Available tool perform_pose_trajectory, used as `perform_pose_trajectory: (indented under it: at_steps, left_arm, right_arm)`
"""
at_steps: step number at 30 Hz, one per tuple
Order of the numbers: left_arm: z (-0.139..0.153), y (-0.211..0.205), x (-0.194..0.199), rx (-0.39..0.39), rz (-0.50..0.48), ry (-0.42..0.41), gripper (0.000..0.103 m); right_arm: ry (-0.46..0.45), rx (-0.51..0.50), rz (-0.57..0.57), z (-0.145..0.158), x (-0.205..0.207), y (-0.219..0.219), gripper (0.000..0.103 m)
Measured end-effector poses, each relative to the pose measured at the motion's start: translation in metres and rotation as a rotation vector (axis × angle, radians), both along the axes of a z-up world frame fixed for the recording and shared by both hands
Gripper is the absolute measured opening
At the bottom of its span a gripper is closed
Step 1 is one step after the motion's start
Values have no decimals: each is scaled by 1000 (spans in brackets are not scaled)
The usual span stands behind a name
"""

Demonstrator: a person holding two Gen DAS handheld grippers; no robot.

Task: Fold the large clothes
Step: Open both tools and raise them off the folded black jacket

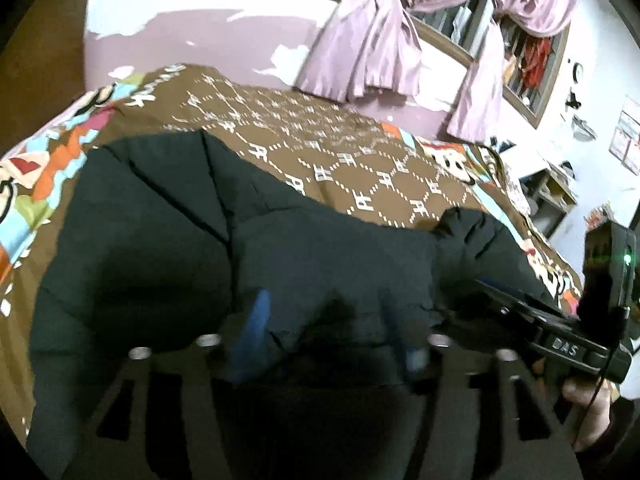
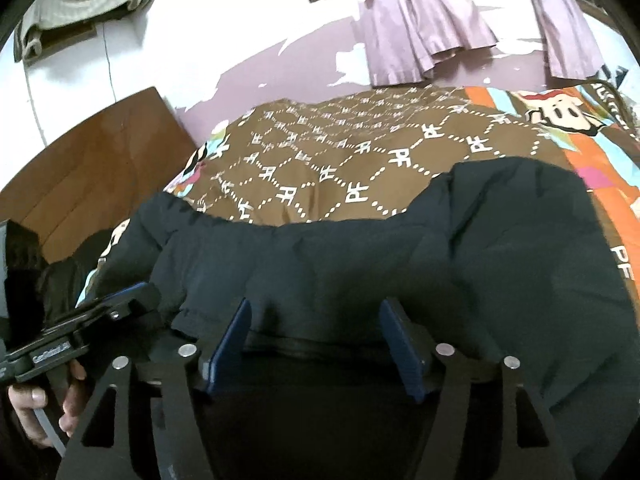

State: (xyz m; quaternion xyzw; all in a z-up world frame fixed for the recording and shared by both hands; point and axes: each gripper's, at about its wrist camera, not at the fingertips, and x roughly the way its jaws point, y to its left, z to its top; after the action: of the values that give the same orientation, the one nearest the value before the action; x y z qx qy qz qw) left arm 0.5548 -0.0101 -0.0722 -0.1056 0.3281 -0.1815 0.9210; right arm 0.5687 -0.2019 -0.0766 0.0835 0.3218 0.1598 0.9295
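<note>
A large black padded jacket (image 1: 180,248) lies spread on a bed with a brown patterned cover (image 1: 320,136); it also shows in the right wrist view (image 2: 360,256). My left gripper (image 1: 332,320) is open, its blue fingers (image 1: 256,320) wide apart over the jacket's near edge, fabric bunched between them. My right gripper (image 2: 316,320) is open too, its blue pads (image 2: 232,336) either side of a fold at the near edge. Each gripper shows in the other's view, the right one at the right (image 1: 532,316), the left one at the lower left (image 2: 96,312).
The brown bedcover (image 2: 360,152) has colourful cartoon borders (image 1: 48,160). Lilac curtains (image 1: 368,40) hang at a window behind the bed. A wooden headboard (image 2: 92,160) stands at the left. Shelves and clutter (image 1: 552,196) sit at the far right.
</note>
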Motion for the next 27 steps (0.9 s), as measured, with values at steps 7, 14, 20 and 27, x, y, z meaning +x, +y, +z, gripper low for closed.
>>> perform_pose_trajectory:
  at_steps: [7, 14, 20, 27]
  left_arm:
    - [7, 5, -12, 21, 63, -14, 76]
    - [26, 4, -41, 55, 100, -75, 101]
    - [47, 5, -78, 67, 122, -114, 101]
    - [82, 1, -138, 115, 153, -195, 101]
  right_arm:
    - [-53, 5, -58, 18, -21, -16, 95]
    - [-92, -13, -108, 36, -49, -26, 103]
    - [-137, -41, -149, 65, -89, -26, 103]
    - [-211, -98, -122, 106, -151, -15, 103]
